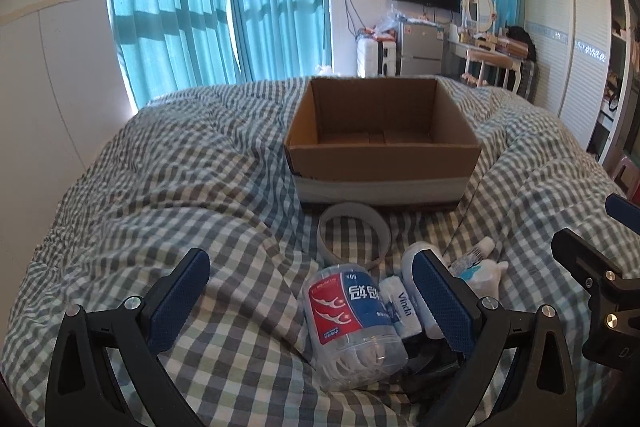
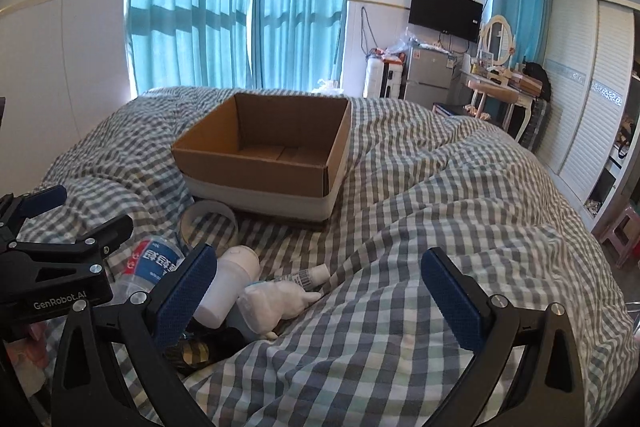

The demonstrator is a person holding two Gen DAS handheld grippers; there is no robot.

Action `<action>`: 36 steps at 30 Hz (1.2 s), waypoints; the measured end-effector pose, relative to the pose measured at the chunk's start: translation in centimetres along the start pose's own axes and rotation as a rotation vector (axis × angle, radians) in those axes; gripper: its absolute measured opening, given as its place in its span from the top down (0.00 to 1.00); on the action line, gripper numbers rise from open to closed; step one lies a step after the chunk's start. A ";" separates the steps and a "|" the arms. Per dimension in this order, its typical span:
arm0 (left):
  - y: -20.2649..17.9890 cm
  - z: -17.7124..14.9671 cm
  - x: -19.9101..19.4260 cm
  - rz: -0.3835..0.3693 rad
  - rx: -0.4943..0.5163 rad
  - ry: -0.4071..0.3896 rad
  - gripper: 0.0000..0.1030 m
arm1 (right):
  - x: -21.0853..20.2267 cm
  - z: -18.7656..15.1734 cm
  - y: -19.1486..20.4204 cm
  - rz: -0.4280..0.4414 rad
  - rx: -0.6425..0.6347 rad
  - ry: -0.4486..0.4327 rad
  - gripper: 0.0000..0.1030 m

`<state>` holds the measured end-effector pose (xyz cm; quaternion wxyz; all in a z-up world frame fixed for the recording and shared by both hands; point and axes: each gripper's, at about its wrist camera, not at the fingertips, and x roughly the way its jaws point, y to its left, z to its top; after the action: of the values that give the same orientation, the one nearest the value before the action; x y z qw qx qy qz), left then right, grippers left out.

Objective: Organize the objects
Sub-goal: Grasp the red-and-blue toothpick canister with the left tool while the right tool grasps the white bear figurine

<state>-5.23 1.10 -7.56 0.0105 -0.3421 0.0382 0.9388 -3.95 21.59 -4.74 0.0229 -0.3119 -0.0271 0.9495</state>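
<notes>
While unfilled, cardboard box [image 1: 382, 151] on bed [image 1: 180, 163].

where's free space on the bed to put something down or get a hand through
Free: the box inside looks empty; the quilt left of the box; the broad stretch right of it. Crowded: in front of the box, where tape ring, jar, tissue pack and tubes bunch together.

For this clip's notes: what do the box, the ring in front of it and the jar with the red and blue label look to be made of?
Box: brown corrugated cardboard, matte, raw folded edges, with a pale band around its base. Ring: seems to be a tape roll, off-white and dull; paper or plastic, cannot tell. Jar: clear glossy plastic, since white contents show through below its printed label.
</notes>
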 end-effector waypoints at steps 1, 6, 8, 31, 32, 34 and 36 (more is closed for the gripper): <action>-0.1 -0.2 0.7 0.000 0.004 0.021 0.00 | 0.5 -0.2 0.0 -0.002 0.000 0.016 0.00; -0.3 -1.0 3.6 -0.023 0.017 0.142 0.00 | 2.7 -0.8 -0.5 0.011 0.013 0.079 0.00; -0.4 -1.5 4.7 -0.027 0.021 0.179 0.00 | 3.3 -1.0 -0.6 0.019 0.020 0.098 0.00; 1.3 -1.3 4.8 -0.185 -0.046 0.264 0.36 | 9.1 -0.1 2.4 0.183 -0.240 0.333 0.04; 1.5 -1.0 4.9 -0.183 -0.044 0.259 0.36 | 9.8 -0.5 2.5 0.190 -0.242 0.355 0.08; 1.8 -0.7 5.1 -0.177 -0.041 0.256 0.36 | 11.0 -1.2 2.7 0.200 -0.244 0.405 0.11; 1.8 -0.6 5.7 -0.173 -0.031 0.261 0.36 | 11.7 -1.6 2.8 0.215 -0.243 0.432 0.14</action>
<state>-9.26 -0.78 -11.54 0.0811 -0.4635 -0.0048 0.8824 -12.51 19.53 -13.17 -0.1103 -0.5090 -0.1021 0.8476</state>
